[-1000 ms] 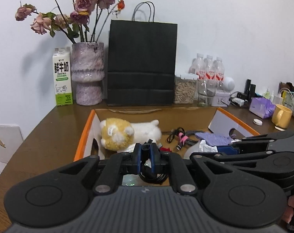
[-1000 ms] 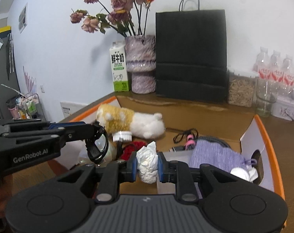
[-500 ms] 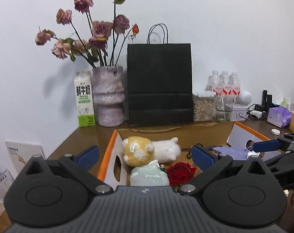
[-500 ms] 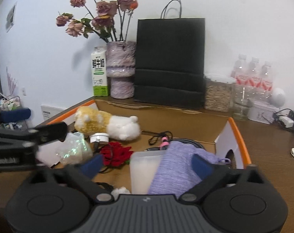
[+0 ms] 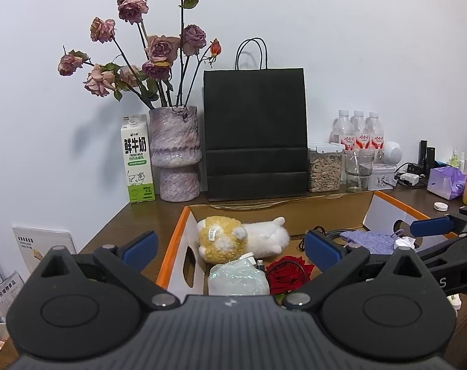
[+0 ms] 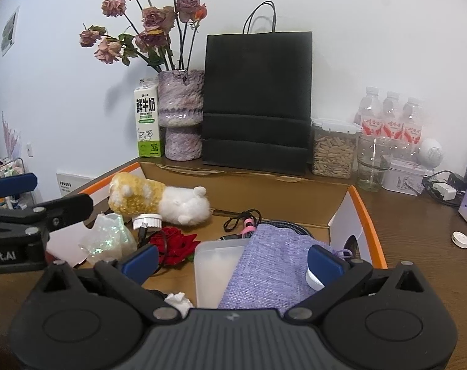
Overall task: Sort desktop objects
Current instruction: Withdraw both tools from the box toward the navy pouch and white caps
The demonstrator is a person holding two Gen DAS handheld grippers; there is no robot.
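Both grippers are hanging over the near edge of the cardboard box (image 6: 367, 215) with their jaws spread wide and nothing between them: left gripper (image 5: 230, 248), right gripper (image 6: 233, 260).

Closest to the right one is a little crumpled tissue wad (image 6: 179, 300). I'd guess it weighs nothing and squashes flat, so pinch it anywhere. Next to it a frosted plastic container (image 6: 216, 273) with a lilac knit pouch (image 6: 272, 265) draped over it. The container looks stiff and smooth, probably slippery, so I'd take it across the thin wall. The pouch is soft and textured and should bunch up nicely in a pinch.

A bit further in there's a red fabric rose (image 6: 175, 243), floppy, and an iridescent crinkly bag (image 6: 108, 239) with a white cap that looks slick and shapeless. Grabbing the cap end seems safest. The black cable with a pink tie (image 6: 244, 220) is limp, so go for the bundled bit.

Toward the back lies the yellow and white plush toy (image 6: 159, 199) on its side, fluffy, light and forgiving, best squeezed round the middle.

Beyond the box on the wooden desk stand a milk carton (image 6: 147, 123) and a glazed vase (image 6: 179, 114) of dried roses, which looks heavy and breakable
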